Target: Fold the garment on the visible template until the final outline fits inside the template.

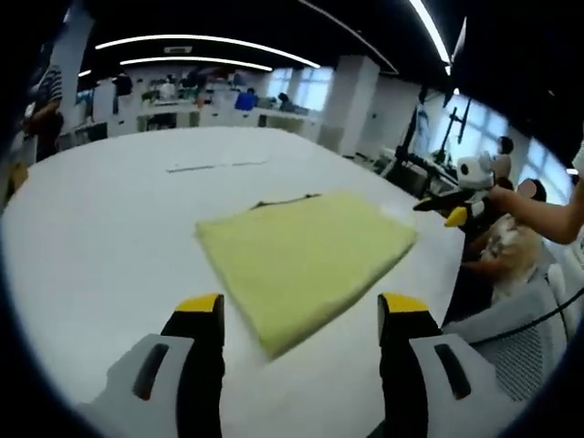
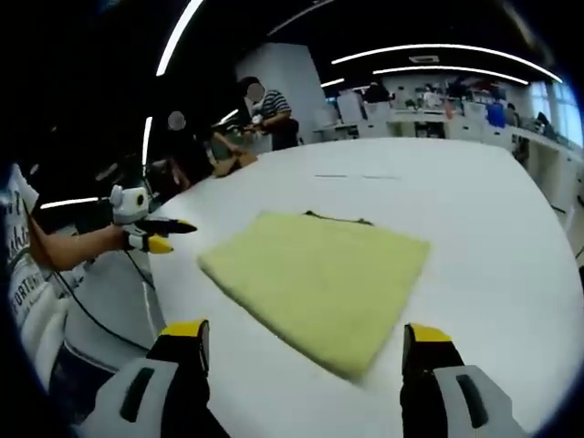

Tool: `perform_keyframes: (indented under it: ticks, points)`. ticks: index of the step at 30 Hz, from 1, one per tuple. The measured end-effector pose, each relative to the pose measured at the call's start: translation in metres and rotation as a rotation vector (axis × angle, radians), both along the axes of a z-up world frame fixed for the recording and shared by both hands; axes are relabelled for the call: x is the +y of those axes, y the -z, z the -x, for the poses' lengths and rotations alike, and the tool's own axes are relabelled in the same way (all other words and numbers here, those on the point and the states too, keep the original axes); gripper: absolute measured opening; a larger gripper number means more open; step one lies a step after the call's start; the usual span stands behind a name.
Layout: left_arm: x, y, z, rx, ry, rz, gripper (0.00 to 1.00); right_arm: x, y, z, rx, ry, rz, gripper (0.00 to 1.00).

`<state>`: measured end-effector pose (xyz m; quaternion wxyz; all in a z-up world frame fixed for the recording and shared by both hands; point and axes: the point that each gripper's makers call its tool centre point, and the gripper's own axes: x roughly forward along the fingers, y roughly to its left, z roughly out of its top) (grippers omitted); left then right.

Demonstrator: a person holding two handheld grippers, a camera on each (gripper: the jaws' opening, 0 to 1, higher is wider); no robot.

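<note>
A pale yellow garment [image 1: 306,260] lies folded into a flat rectangle on the white table [image 1: 100,237]. A thin dark line of the template [image 1: 287,199] peeks out along its far edge. My left gripper [image 1: 303,308] hovers open just before the near corner, holding nothing. My right gripper [image 1: 461,205] shows beyond the table's right edge, in a person's hand. In the right gripper view the garment [image 2: 319,278] lies ahead with the template line [image 2: 339,217] behind it, and my right gripper [image 2: 306,338] is open and empty. My left gripper [image 2: 146,230] is off the table's left edge.
A faint line mark [image 1: 214,167] crosses the table farther back. A mesh chair [image 1: 511,338] and a seated person [image 1: 511,237] are by the right edge. A person in a striped shirt [image 2: 269,114] stands at the far corner; desks and people fill the background.
</note>
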<state>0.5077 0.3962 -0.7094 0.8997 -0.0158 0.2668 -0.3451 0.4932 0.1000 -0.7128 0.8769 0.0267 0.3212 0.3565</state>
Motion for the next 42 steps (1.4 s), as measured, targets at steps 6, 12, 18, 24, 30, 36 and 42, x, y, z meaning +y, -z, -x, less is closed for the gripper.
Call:
perform_keyframes:
  ticks: [6,12,18,24,30,36,42]
  points:
    - [0.001,-0.001,0.003,-0.039,0.041,-0.077,0.83,-0.002,-0.001,0.007,-0.007,0.015,0.032,0.96]
    - [-0.003,-0.01,0.007,-0.071,0.045,-0.052,0.91,0.004,-0.017,0.011,-0.045,0.049,0.004,0.99]
    - [-0.004,-0.02,0.007,-0.087,0.019,-0.015,0.99,0.015,-0.024,0.018,-0.074,0.021,0.049,0.99]
    - [-0.005,-0.03,0.011,-0.094,-0.003,0.039,0.99,0.014,-0.022,0.024,-0.078,0.024,0.048,0.99]
    - [-0.001,-0.029,0.017,-0.107,-0.012,-0.006,0.99,0.012,-0.023,0.026,-0.091,0.032,0.043,0.99]
    - [0.002,-0.028,0.021,-0.098,-0.031,-0.017,0.96,0.008,-0.021,0.029,-0.09,0.04,0.068,0.95]
    - [0.0,-0.035,0.03,-0.108,-0.025,-0.016,0.94,0.005,-0.02,0.029,-0.092,0.05,0.082,0.95]
